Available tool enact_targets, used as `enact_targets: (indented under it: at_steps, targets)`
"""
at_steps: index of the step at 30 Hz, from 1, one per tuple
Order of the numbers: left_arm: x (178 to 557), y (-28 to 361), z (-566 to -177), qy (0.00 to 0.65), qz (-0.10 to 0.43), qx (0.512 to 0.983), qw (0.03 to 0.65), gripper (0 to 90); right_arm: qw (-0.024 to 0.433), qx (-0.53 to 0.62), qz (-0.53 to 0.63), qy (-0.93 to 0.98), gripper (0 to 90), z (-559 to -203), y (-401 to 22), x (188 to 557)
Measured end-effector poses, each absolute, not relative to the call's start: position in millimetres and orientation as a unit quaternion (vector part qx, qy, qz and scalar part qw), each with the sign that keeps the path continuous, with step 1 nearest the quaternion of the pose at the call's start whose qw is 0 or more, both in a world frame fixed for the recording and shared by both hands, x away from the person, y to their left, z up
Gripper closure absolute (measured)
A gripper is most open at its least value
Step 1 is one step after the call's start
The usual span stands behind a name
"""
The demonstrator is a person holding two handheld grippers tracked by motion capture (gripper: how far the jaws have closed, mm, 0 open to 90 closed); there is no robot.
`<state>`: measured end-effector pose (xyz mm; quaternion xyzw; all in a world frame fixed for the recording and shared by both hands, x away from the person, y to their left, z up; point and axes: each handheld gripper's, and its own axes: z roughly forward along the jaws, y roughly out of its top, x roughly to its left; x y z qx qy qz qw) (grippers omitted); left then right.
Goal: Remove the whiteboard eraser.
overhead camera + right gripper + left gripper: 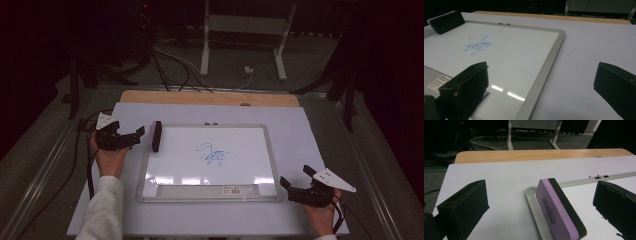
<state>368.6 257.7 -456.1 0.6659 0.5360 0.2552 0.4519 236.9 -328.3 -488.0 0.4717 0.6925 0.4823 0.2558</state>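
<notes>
One table (310,130), white-topped with a wood strip along its far edge. One whiteboard (270,150) lying flat at its centre, with a blue scribble (212,154) mid-board. One eraser (156,135), purple and black, on edge at the board's far-left corner, apparently leaning on the frame. My left gripper (137,136): jaws wide apart, empty, eraser between them, untouched. My right gripper (295,182): jaws wide, empty, at the board's near-right corner.

Blue scribble (212,155) on whiteboard (260,134), maybe illegible, eraser (559,210) print unreadable
</notes>
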Motion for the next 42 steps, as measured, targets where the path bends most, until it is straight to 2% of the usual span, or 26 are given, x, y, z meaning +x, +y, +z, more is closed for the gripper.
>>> enact_targets:
  at_steps: [15, 34, 35, 37, 39, 42]
  targets:
    - [384.8, 240.8, -477.4, 0.548, 0.224, 0.683, 0.429, 3.8, 0.254, 0.471, 0.482, 0.693, 0.0, -488.0, -328.5, 236.7]
    - [393.7, 233.2, -481.3, 0.559, 0.188, 0.695, 0.412, 6.9, 0.252, 0.470, 0.482, 0.695, 0.1, -488.7, -327.7, 237.2]
    - [394.2, 232.8, -481.0, 0.560, 0.187, 0.696, 0.409, 8.0, 0.252, 0.470, 0.482, 0.695, 0.1, -488.7, -327.6, 237.1]
    - [394.9, 232.3, -481.0, 0.564, 0.187, 0.695, 0.404, 16.2, 0.252, 0.470, 0.482, 0.695, 0.1, -488.5, -327.3, 236.9]
    - [395.2, 232.6, -481.8, 0.568, 0.184, 0.696, 0.399, 16.9, 0.252, 0.470, 0.481, 0.696, 0.1, -488.5, -327.5, 236.9]
    - [395.6, 232.7, -483.5, 0.567, 0.177, 0.702, 0.392, 25.7, 0.251, 0.470, 0.482, 0.695, 0.0, -488.5, -328.0, 236.8]
